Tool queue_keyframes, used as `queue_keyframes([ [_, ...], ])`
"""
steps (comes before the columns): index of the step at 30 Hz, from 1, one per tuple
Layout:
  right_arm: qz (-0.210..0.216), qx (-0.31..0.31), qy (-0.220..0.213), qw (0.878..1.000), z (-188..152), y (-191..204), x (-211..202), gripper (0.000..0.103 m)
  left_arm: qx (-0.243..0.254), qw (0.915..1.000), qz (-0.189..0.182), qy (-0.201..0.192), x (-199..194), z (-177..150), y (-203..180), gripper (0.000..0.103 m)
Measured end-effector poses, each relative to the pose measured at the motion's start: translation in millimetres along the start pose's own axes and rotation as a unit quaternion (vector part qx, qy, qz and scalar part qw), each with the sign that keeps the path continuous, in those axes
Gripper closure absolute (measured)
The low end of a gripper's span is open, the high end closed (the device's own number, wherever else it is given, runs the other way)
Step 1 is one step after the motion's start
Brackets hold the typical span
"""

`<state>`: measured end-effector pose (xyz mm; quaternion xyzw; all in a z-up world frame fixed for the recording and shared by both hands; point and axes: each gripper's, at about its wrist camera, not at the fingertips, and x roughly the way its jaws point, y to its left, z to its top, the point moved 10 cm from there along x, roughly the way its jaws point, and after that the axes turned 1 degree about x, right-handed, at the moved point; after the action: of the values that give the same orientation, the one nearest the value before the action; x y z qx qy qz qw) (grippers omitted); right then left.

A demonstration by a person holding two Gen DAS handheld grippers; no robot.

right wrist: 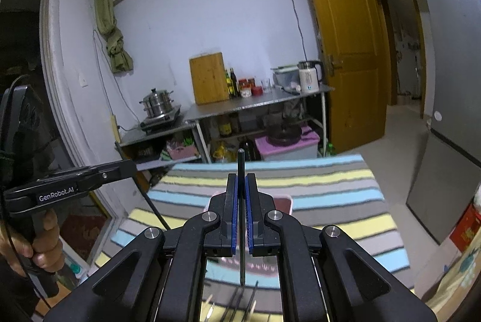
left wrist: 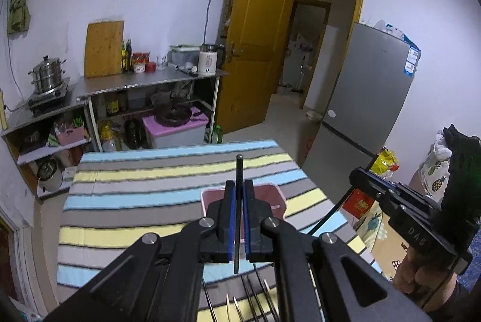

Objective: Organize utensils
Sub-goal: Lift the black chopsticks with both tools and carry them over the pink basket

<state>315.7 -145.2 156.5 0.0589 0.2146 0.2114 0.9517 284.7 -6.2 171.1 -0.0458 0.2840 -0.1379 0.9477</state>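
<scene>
My left gripper point(left wrist: 239, 186) is shut on a dark chopstick point(left wrist: 239, 171) that sticks up between the blue pads, above a pink tray point(left wrist: 279, 192) on the striped table. My right gripper point(right wrist: 240, 180) is shut on another dark chopstick point(right wrist: 240, 165), also above the pink tray point(right wrist: 285, 201). Several more chopsticks, dark and wooden, lie below the left gripper point(left wrist: 249, 298) and show blurred under the right gripper point(right wrist: 237, 304). The right gripper body shows at the right in the left wrist view point(left wrist: 415, 219); the left gripper body shows at the left in the right wrist view point(right wrist: 60, 186).
The table has a striped cloth point(left wrist: 144, 201). Behind it stand a steel shelf unit point(left wrist: 150, 84) with a kettle, jars, a cutting board and a steamer pot. A grey fridge point(left wrist: 366, 99) and an open yellow door point(left wrist: 255, 36) are to the right.
</scene>
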Motion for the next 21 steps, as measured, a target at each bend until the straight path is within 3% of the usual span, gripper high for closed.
queue_keyframes([
  [12, 0.006, 0.002, -0.027, 1.0, 35, 12, 25, 0.099, -0.021, 0.9995, 0.005, -0.023, 16, 39, 13, 0.098],
  [21, 0.003, 0.02, 0.013, 1.0, 5, 1, 68, 0.099, -0.05, 0.9987, 0.001, 0.003, 57, 18, 29, 0.098],
])
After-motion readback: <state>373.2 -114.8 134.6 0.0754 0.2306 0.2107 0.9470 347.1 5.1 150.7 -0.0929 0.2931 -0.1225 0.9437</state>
